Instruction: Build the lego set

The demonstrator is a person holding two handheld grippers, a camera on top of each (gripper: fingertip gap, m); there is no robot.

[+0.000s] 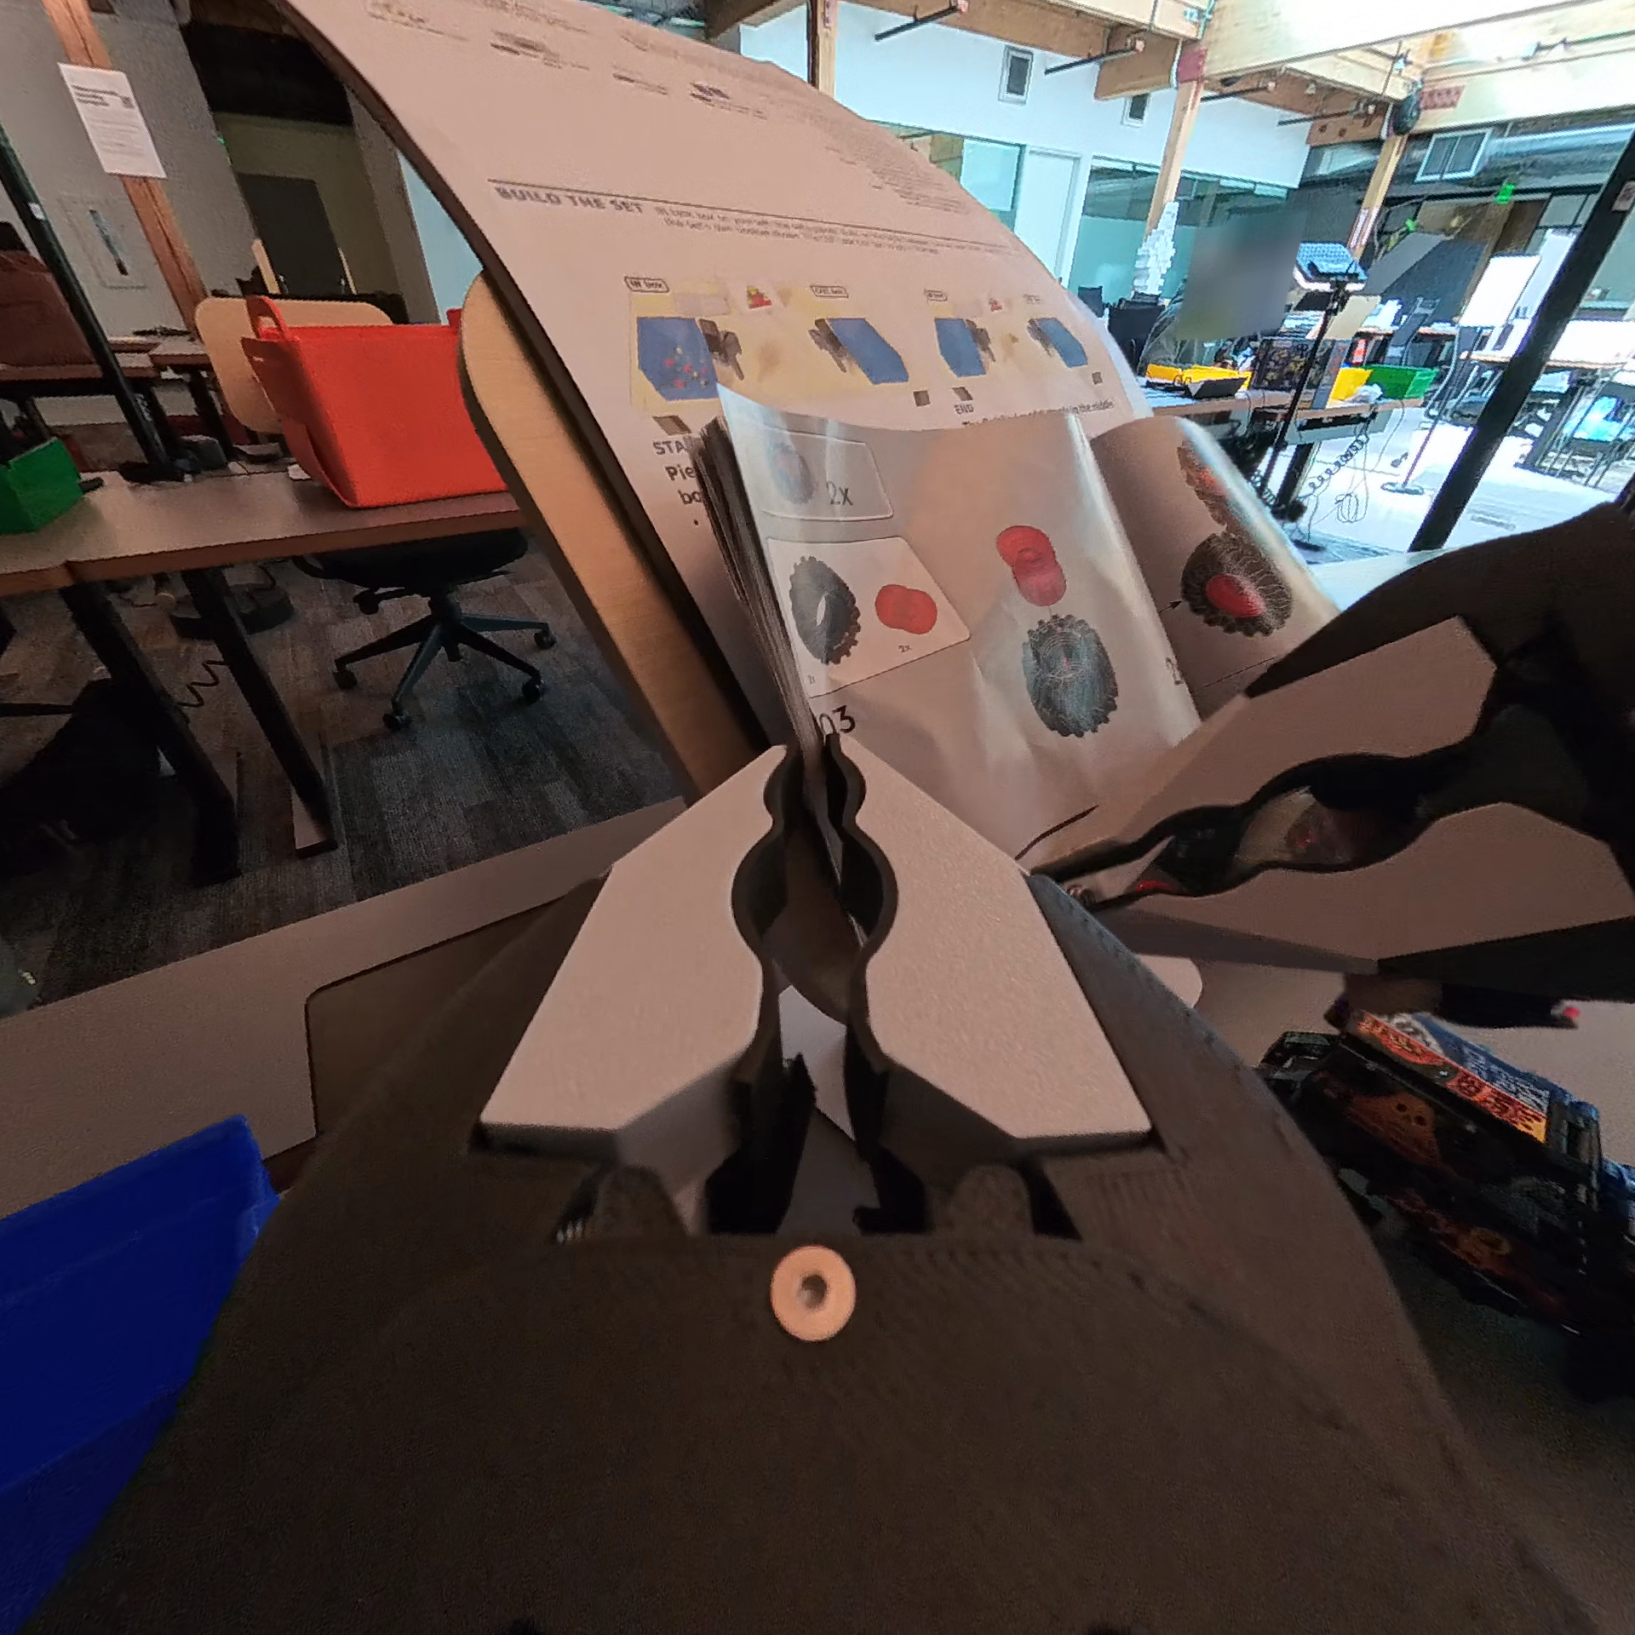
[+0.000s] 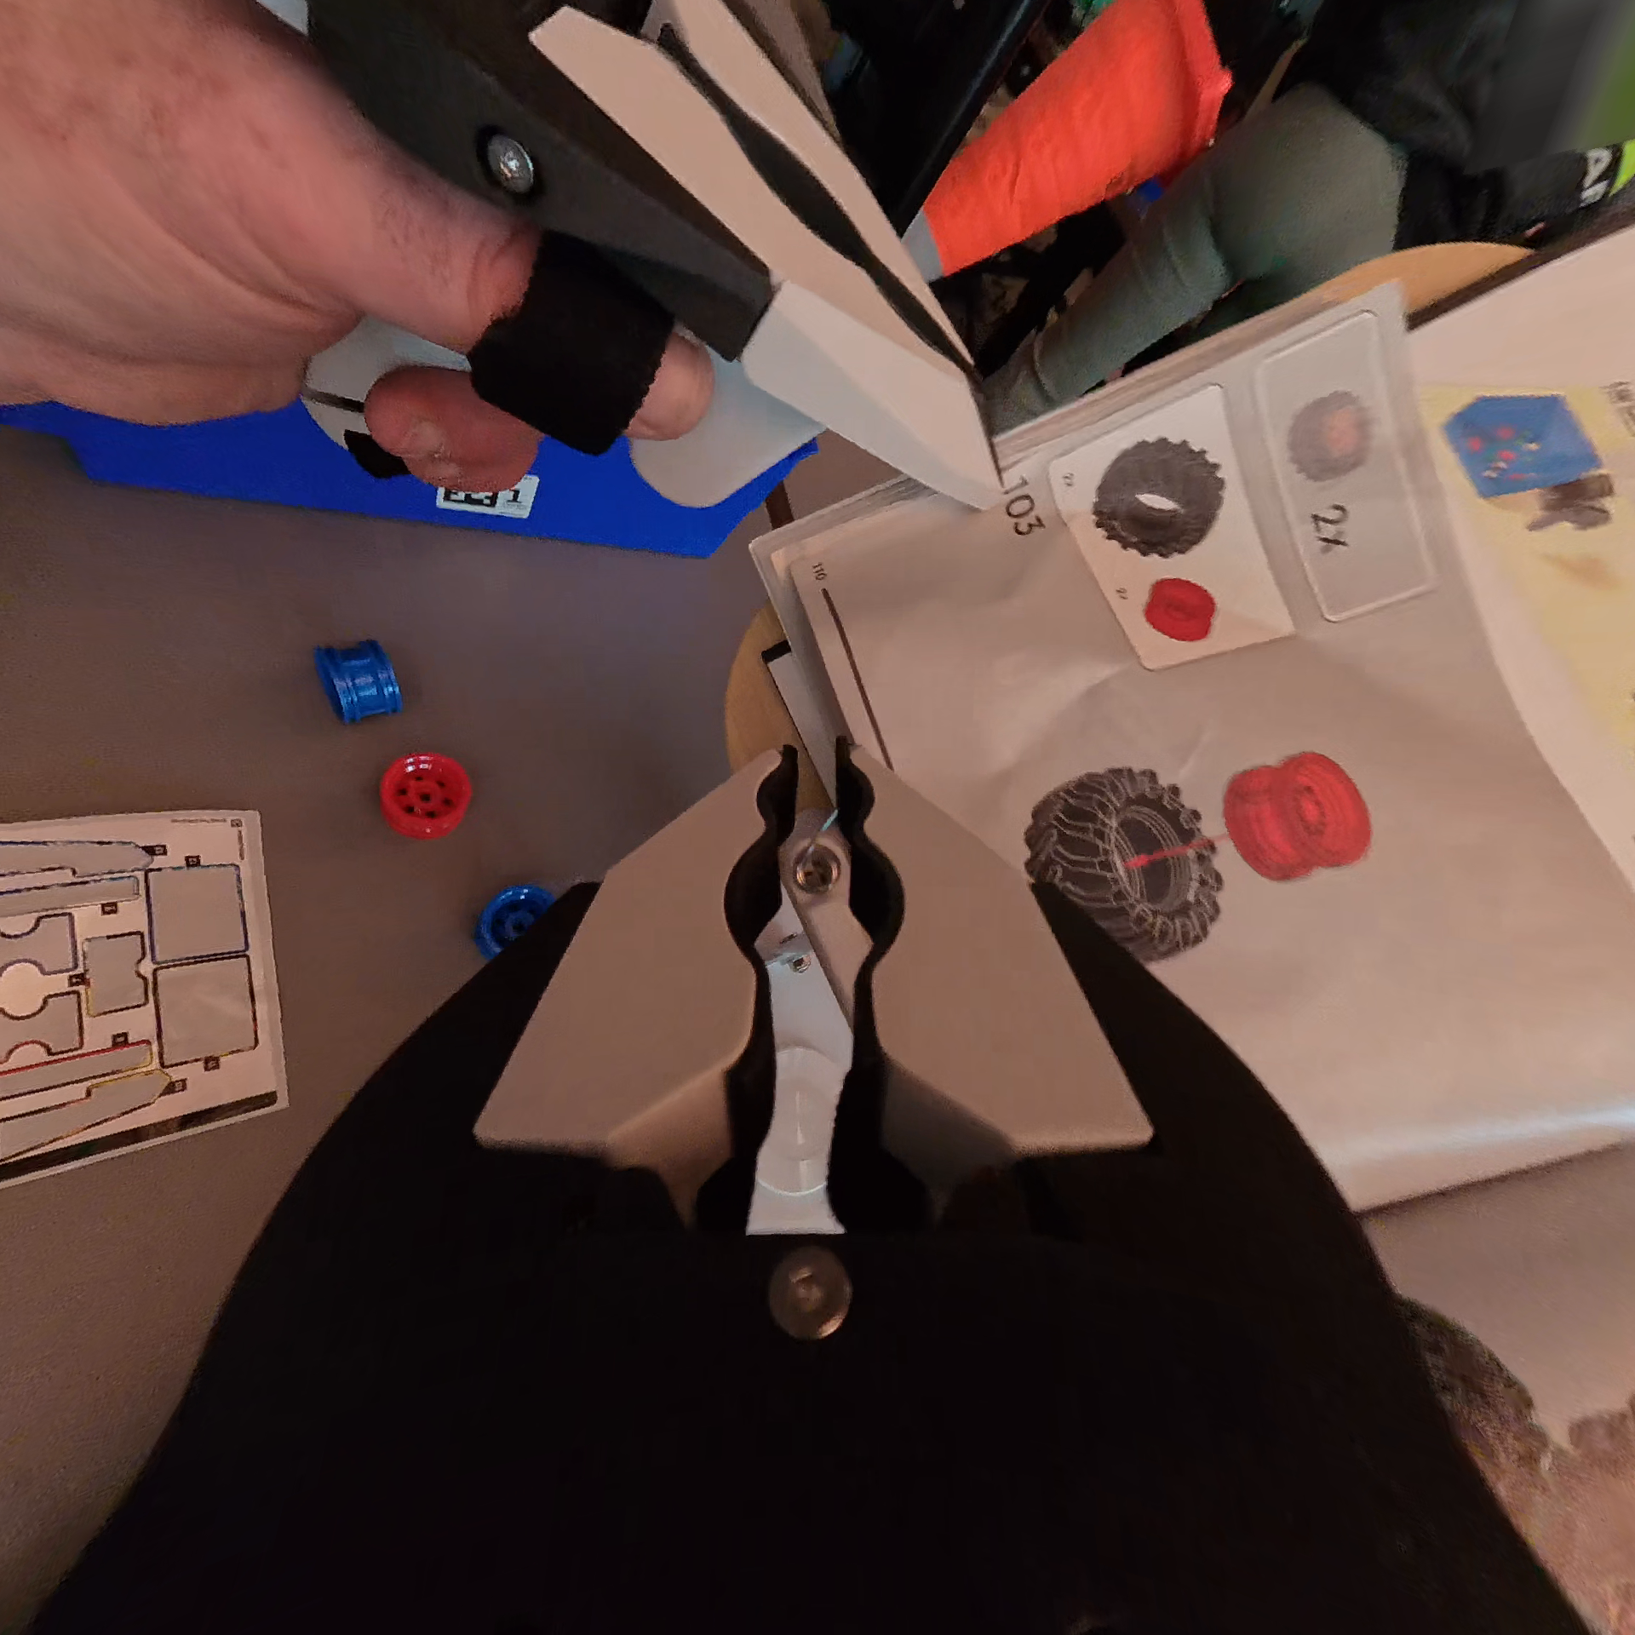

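Left tool is closed on a stack of pages at the bottom corner of the instruction booklet, which leans against a curved wooden board with a printed sheet on it. The booklet stands nearly upright, spine running up and away from the left wrist view, open to a page showing a black tire and red hubs. The gripped pages are fanned edge-on and blurred; their count cannot be told.

Right tool has its jaws nearly together around the thin bottom edge of the booklet's page; whether it actually pinches the paper cannot be told, since a metal clip or screw piece shows between the fingers and blocks the contact. A hand holds the left tool at top left in the right wrist view, cut off by the frame.

On the grey surface lie a blue wheel hub on its side, a red wheel hub face up, and a second blue hub partly hidden behind the right tool. A sticker sheet lies flat at left, cut off. A blue bin sits behind the hand. A dark built model at lower right in the left wrist view is blurred and hard to read.
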